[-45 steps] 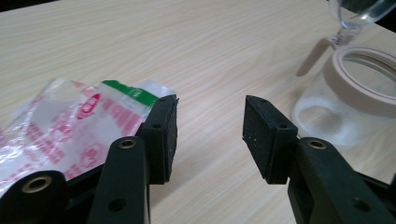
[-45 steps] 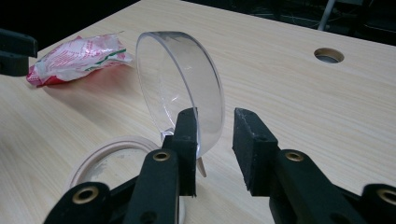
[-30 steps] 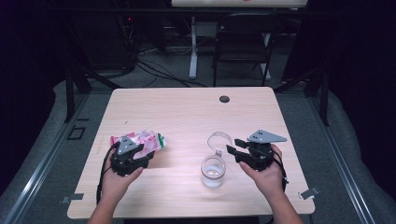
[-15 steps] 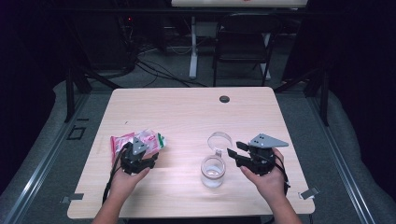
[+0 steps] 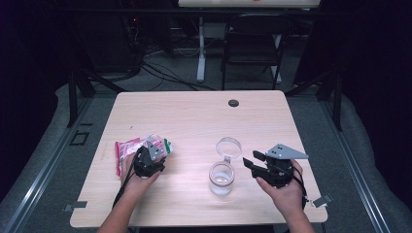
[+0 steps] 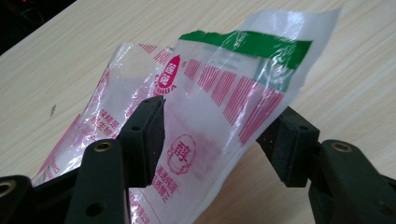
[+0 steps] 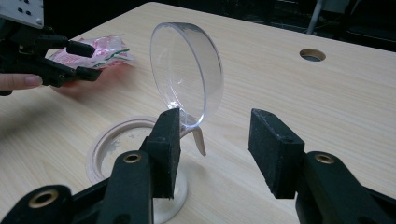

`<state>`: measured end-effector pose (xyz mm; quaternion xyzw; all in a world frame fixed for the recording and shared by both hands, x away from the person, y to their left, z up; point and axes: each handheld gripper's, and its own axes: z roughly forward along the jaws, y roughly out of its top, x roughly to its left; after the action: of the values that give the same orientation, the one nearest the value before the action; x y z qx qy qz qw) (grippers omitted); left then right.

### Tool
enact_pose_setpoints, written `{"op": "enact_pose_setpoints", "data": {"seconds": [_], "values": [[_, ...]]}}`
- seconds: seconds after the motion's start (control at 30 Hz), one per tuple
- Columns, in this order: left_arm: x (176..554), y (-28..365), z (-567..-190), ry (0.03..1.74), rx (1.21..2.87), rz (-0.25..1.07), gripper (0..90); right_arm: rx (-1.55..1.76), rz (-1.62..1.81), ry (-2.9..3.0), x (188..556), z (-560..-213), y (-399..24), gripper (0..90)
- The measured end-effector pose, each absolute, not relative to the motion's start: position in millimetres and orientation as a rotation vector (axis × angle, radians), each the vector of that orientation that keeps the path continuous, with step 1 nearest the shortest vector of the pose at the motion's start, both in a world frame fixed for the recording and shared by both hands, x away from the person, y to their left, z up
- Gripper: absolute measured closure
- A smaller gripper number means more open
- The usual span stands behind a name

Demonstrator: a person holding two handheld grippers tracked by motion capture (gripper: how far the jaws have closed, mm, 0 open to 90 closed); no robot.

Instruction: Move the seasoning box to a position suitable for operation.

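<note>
Left tool point(image 5: 151, 156): jaws spread fairly wide and just been opening. A clear plastic packet point(image 6: 205, 116) printed in pink, with a green band at its top edge, stands between them. In the left gripper view the packet's crinkled film lies against the inner face of the left-hand pad point(image 6: 148, 135) and reaches the edge of the other pad; neither visibly pinches it. The packet's far end rests on the tabletop point(image 5: 194, 121) just beyond the tool.

Right tool point(image 5: 253, 162): jaws wide apart and just been opening, nothing between the pads. Directly ahead of its jaws stands a small clear jar point(image 5: 222, 178), mouth open. The jar's round transparent lid point(image 7: 187, 74) is swung upright on its hinge, just past the left-hand pad point(image 7: 169, 140) in the right gripper view; whether that pad touches the jar cannot be told.

Beyond both tools: a dark round grommet hole point(image 5: 233, 103) near the tabletop's far edge, well apart from the jar.
</note>
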<state>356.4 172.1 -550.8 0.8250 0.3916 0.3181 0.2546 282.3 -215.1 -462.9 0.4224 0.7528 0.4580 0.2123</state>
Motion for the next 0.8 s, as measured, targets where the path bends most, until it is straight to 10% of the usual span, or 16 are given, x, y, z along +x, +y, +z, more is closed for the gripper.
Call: {"op": "enact_pose_setpoints", "data": {"seconds": [0.8], "values": [[371, 179, -573, 1.138, 2.192, 0.893, 56.0, 1.190, 1.249, 2.082, 279, -468, -217, 53.4]]}}
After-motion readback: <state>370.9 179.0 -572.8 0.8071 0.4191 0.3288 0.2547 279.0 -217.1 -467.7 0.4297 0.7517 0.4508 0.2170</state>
